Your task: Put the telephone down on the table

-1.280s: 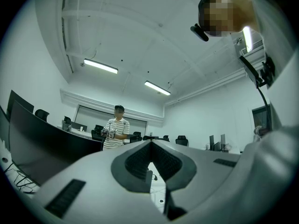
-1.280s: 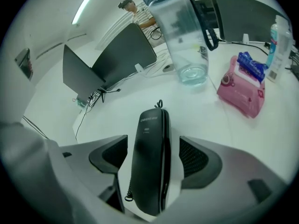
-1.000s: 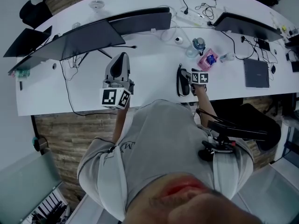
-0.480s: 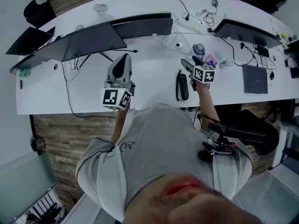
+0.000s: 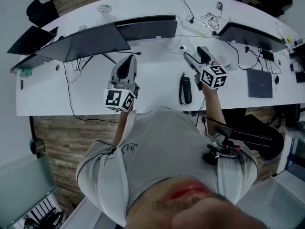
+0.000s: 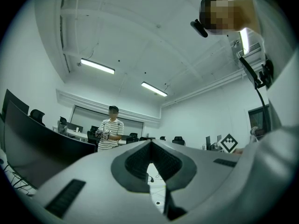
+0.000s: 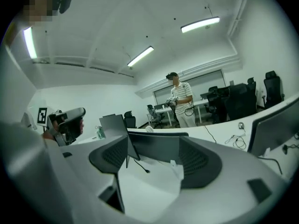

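A black telephone handset [image 5: 185,89] lies flat on the white table [image 5: 157,80], near its front edge. My right gripper [image 5: 195,57] hovers just beyond and to the right of it, apart from it, jaws spread wide with nothing between them. In the right gripper view the right gripper [image 7: 152,158] points over the table toward the monitors. To the left of the handset my left gripper [image 5: 127,64] is held above the table. In the left gripper view the left gripper [image 6: 150,158] has its pads together and holds nothing.
Dark monitors [image 5: 145,26] [image 5: 86,41] [image 5: 248,30] stand along the far side, with cables and a power strip [image 5: 194,22]. A laptop [image 5: 260,84] lies at the right. An office chair [image 5: 250,133] is by my right side. A person in a striped shirt [image 7: 181,101] stands across the room.
My right gripper has lifted off the telephone and moved up and away toward the far right. The handset stays flat on the table. The left gripper has barely moved.
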`<state>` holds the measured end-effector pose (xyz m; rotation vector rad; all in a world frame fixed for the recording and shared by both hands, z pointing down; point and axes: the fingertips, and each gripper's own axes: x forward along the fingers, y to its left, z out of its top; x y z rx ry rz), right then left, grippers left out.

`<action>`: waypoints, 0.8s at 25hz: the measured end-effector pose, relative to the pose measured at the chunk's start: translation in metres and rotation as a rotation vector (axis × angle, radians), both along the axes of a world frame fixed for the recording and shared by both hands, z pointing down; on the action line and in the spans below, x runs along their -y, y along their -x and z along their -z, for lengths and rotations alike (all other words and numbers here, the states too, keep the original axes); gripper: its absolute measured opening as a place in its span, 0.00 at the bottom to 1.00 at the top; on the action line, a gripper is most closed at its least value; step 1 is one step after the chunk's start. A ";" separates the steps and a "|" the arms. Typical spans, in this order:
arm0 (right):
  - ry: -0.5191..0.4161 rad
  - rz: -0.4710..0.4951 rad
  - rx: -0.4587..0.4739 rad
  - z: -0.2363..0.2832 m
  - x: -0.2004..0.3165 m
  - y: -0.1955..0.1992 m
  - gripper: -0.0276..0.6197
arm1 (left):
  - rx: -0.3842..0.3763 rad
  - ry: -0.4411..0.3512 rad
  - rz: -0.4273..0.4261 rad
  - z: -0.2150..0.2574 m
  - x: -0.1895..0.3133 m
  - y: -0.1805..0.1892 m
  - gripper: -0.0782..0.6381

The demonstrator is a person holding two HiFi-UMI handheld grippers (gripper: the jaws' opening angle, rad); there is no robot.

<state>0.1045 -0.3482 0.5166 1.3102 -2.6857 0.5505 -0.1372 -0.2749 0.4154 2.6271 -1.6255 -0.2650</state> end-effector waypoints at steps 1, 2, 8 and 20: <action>-0.023 0.005 0.002 0.010 -0.001 0.002 0.55 | 0.000 0.001 -0.004 0.000 0.000 -0.001 0.12; -0.045 0.009 0.002 0.020 -0.002 0.004 0.55 | -0.002 0.002 -0.008 0.000 0.000 -0.001 0.12; -0.182 0.013 -0.042 0.070 -0.013 0.011 0.55 | -0.009 0.005 -0.022 0.000 -0.001 -0.002 0.12; -0.284 0.008 -0.073 0.106 -0.024 0.014 0.55 | -0.018 0.009 -0.032 -0.001 -0.001 -0.002 0.12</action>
